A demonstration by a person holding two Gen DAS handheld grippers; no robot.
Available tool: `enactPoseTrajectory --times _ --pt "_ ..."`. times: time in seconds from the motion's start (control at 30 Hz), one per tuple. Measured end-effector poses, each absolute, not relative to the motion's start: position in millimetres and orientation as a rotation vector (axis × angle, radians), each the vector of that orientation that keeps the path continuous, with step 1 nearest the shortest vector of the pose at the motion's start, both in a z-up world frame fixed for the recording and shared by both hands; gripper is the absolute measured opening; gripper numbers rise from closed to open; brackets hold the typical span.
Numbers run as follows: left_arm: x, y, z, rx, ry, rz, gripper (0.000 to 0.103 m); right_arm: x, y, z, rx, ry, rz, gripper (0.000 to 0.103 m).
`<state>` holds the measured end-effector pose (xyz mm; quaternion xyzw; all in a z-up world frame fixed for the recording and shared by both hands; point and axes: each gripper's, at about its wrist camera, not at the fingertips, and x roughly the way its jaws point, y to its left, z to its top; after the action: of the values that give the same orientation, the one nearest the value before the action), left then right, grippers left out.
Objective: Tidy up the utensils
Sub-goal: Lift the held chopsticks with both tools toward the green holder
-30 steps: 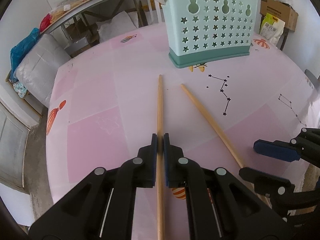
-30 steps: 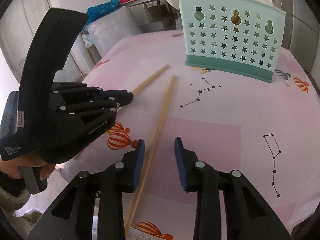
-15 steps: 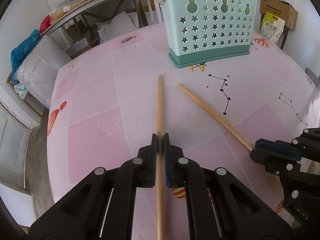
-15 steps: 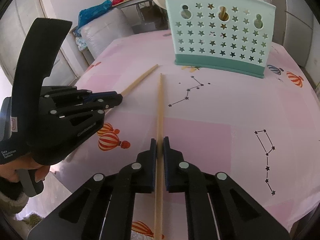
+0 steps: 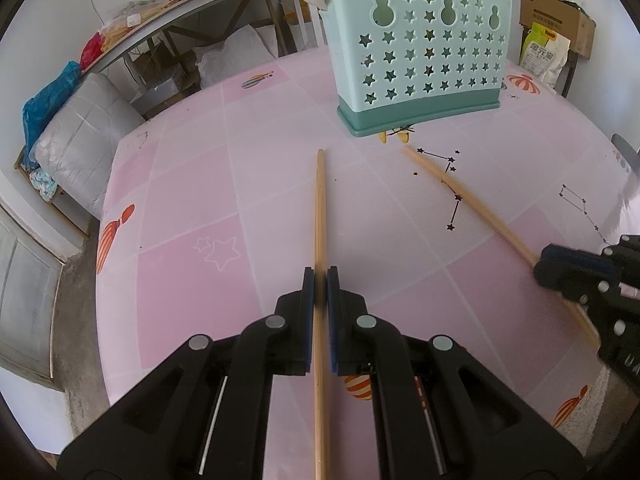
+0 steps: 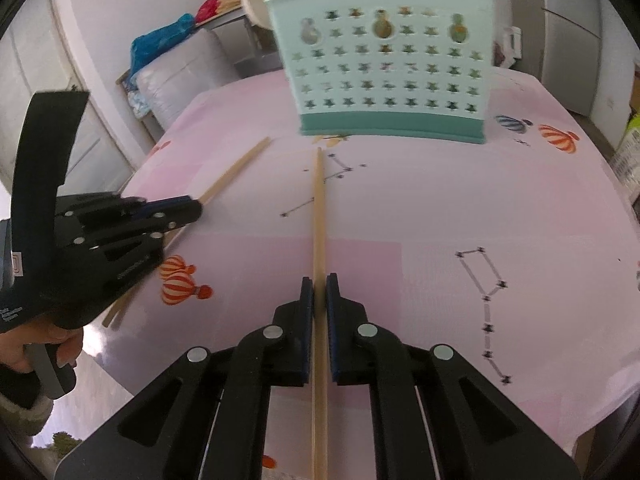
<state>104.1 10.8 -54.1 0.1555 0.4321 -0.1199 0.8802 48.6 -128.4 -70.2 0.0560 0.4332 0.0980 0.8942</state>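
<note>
Two long wooden chopsticks lie over the pink table. My left gripper is shut on one chopstick, which runs straight ahead toward the holder. In the right wrist view my right gripper is shut on the other chopstick, its tip close to the base of the mint-green star-punched utensil holder. The same holder stands upright at the far side of the table, with utensils poking out of its top. From the left wrist view the right gripper shows at the right edge with its chopstick.
The round table has a pink cloth with balloon and constellation prints. A grey padded bundle and a blue bag sit past the table's left edge. A cardboard box and a sack stand behind at the right. A hand holds the left gripper's handle.
My right gripper went from open beside its chopstick to shut on it, and the chopstick swung so its tip now points at the holder's base. The left gripper kept still.
</note>
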Motion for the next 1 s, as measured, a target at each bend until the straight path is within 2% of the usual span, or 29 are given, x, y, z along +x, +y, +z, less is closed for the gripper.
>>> enactPoseTrajectory --times 0.27,0.53,0.67,0.8,1.0 --pt "105 12 -53 0.313 0.899 -0.249 0.005 47 -159 -71 0.178 0.895 0.126 0.007" --pt "104 25 -50 0.147 0.982 -0.379 0.005 48 -179 -71 0.232 0.912 0.107 0.007" --pt "116 31 -48 0.060 1.044 -0.447 0.020 54 -183 -69 0.238 0.940 0.132 0.009" --pt "131 26 -45 0.062 1.071 -0.484 0.021 66 -182 -66 0.209 0.952 0.139 0.029" --pt "156 9 -49 0.171 1.074 -0.479 0.021 89 -172 -65 0.147 0.964 0.156 0.029"
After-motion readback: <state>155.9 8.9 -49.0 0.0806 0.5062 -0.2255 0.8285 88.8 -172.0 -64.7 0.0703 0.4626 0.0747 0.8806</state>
